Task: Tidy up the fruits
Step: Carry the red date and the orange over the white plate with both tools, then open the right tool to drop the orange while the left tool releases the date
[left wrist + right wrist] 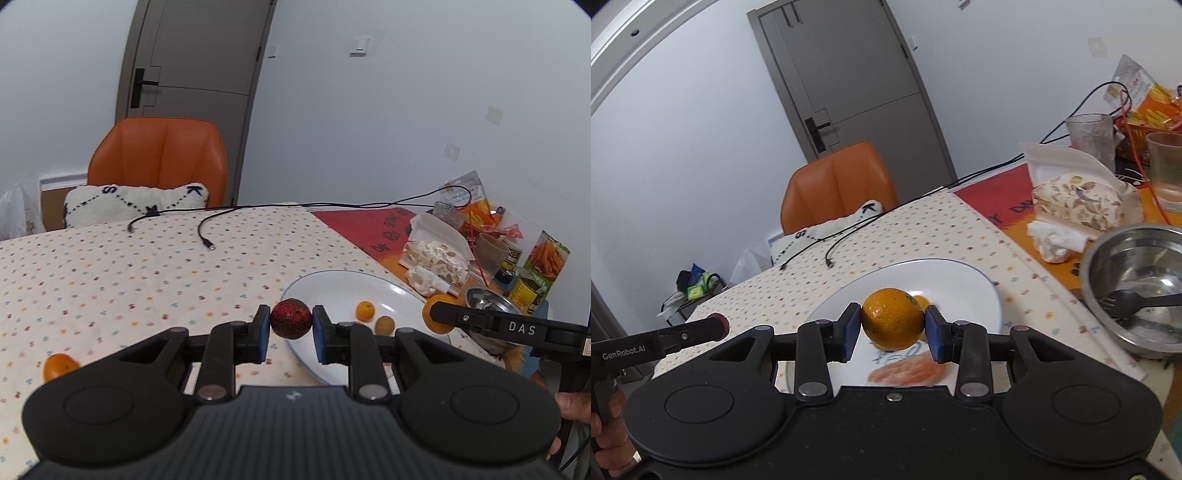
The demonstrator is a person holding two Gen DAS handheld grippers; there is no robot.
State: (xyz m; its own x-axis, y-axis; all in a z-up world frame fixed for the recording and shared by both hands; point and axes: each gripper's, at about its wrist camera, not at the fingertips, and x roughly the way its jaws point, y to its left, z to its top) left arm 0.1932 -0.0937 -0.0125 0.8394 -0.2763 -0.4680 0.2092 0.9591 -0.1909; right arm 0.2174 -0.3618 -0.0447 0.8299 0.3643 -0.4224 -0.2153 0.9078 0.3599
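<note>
The dotted tablecloth (129,266) lies mostly bare from 9 to 12 o'clock, one mandarin (59,365) loose at 8. Clutter crowds 2 o'clock, by the steel bowl (1108,266) holding a black spoon (1145,301). The white plate (332,284) holds a small orange (365,310) and a brown fruit (384,325). The left gripper (290,319) pinches a red fruit (290,318) at its rim; the right gripper (892,321) clamps an orange (892,319) above it.
</note>
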